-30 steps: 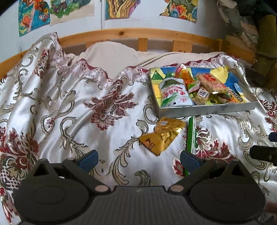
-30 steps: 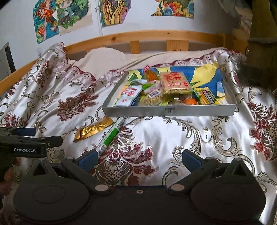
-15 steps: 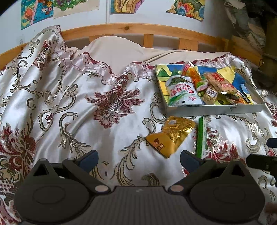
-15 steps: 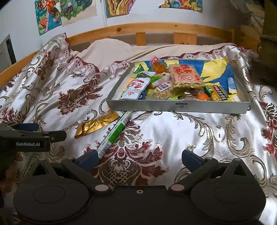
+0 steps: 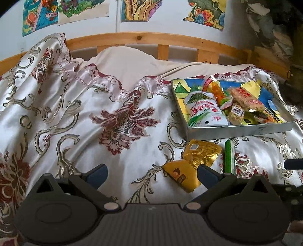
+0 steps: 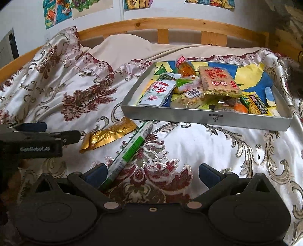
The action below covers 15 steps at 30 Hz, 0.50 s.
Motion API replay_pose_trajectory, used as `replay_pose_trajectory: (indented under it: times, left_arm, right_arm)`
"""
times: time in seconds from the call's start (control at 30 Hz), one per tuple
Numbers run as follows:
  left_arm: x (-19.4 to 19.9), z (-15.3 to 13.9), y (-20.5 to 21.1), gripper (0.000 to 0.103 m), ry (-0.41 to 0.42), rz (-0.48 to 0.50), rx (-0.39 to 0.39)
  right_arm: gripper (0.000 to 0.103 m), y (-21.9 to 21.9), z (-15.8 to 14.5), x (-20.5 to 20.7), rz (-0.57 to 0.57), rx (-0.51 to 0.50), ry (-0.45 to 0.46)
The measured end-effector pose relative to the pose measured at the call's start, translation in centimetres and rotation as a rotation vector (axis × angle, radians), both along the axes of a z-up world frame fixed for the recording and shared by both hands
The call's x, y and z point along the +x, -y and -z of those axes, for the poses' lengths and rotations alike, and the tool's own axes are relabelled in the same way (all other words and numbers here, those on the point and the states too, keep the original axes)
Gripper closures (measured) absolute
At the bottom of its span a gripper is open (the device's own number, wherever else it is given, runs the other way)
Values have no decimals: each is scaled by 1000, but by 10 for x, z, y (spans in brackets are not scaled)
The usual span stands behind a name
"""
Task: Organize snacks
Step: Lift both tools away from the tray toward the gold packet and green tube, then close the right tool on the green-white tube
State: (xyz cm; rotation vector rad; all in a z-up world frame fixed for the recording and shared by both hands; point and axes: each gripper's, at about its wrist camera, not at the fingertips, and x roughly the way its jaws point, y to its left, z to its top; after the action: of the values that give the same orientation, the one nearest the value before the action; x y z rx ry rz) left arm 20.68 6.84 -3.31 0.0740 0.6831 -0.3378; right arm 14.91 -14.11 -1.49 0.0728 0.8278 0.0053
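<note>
A grey metal tray [image 5: 240,130] [image 6: 204,116] full of several snack packs rests on the bedspread. In front of it lie a gold foil packet [image 5: 195,160] [image 6: 108,135] and a long green-and-white stick pack [image 5: 229,157] [image 6: 130,149]. My left gripper [image 5: 152,176] hovers open just short of the gold packet, whose near end lies beside its right fingertip. Open too, my right gripper [image 6: 151,175] has the stick's near end beside its left fingertip. The left gripper also shows from the side at the left edge of the right wrist view [image 6: 37,130].
A floral satin bedspread [image 5: 94,121] covers the bed. A wooden headboard rail [image 5: 161,40] and a beige pillow [image 5: 128,62] lie behind. Drawings hang on the wall [image 5: 142,9]. A dark cluttered object stands at far right [image 5: 295,87].
Both grippers have moved forward and lower toward the gold packet and the stick pack; the tray looks nearer. Nothing was grasped.
</note>
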Motion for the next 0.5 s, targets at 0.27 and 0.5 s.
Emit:
replay_pose_trajectory:
  times: [0.27, 0.5]
  left_arm:
    - [7, 10, -2, 1, -21, -3, 3]
    - [13, 13, -4, 1, -24, 11, -10]
  right_arm:
    - [17, -10, 10, 19, -52, 11, 8]
    - [41, -18, 21, 34, -87, 76, -40]
